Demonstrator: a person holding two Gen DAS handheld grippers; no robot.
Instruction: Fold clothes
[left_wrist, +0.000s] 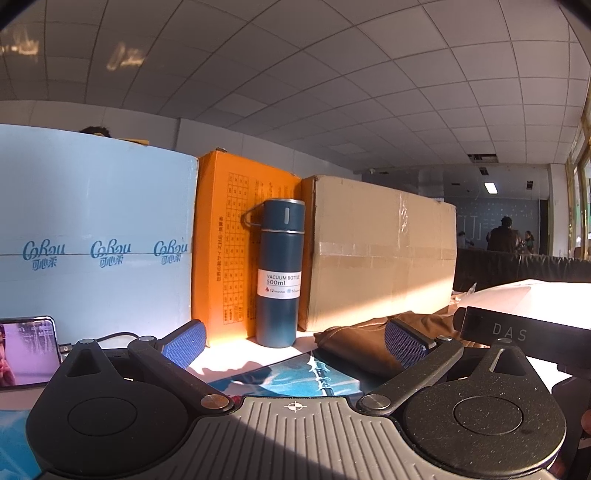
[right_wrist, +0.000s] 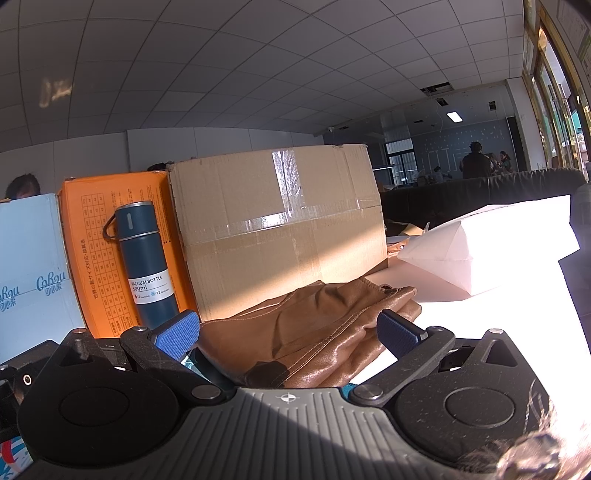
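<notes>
Brown garment (right_wrist: 317, 328) bunched on table, left gripper (left_wrist: 293, 345) and right gripper (right_wrist: 290, 336) fingers spread

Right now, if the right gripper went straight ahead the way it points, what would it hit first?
Most likely the brown garment: it lies bunched between and just beyond the open right gripper. Behind it stands the taped cardboard box. Depth is hard to judge through the fisheye.
</notes>
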